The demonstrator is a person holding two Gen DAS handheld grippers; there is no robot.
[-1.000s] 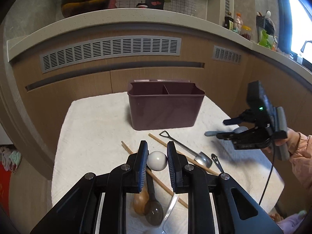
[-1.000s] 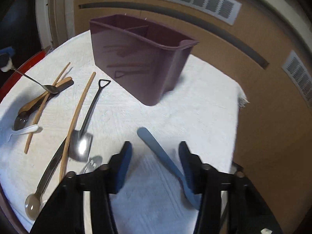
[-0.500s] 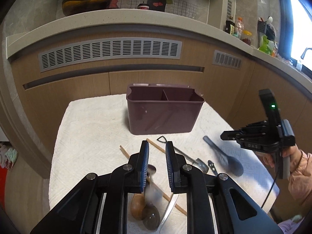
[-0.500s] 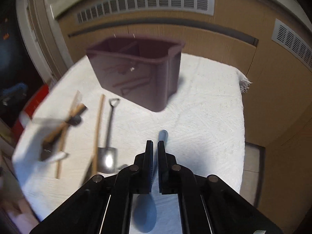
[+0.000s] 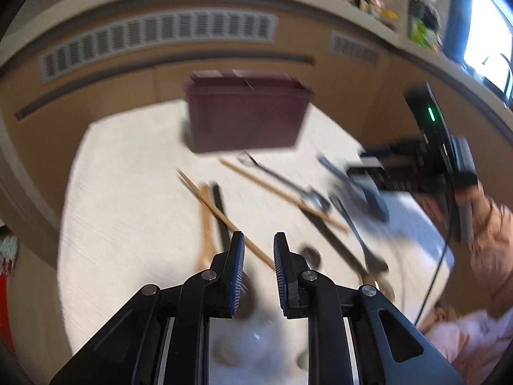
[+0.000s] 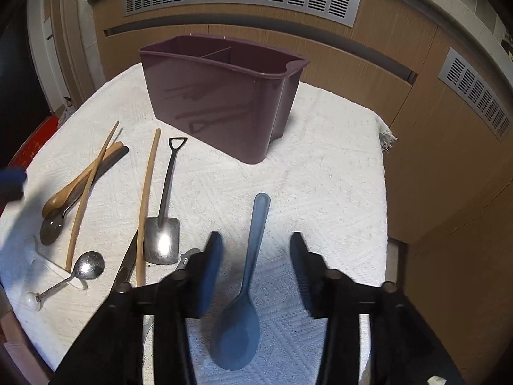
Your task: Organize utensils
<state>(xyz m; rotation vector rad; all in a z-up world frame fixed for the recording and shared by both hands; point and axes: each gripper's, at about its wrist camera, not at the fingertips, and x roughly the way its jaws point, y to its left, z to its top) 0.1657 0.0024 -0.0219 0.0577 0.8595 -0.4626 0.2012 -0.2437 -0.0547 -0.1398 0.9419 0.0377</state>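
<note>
- Hovering your left claw (image 5: 258, 269) narrowly parted and opening, you are gripping nothing; blur is risking a misjudged grab among the chopsticks (image 5: 224, 215).
- Opening your right claw (image 6: 256, 269) astride the blue spoon (image 6: 245, 288), untouched on the bench (image 6: 320, 173) before the caddy (image 6: 224, 96), you are risking nudging it.

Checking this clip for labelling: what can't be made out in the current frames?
- Left wrist view: motion blur smears everything; whether the left hand-held gripper holds anything can't be told.
- Caddy interior: its walls hide the bottom in both views.
- Right wrist view: the knife is partly hidden behind the right hand-held gripper, whose jaws are opening around the blue spoon.
- The left hand-held gripper is a blur, cut off at that view's left edge.
</note>
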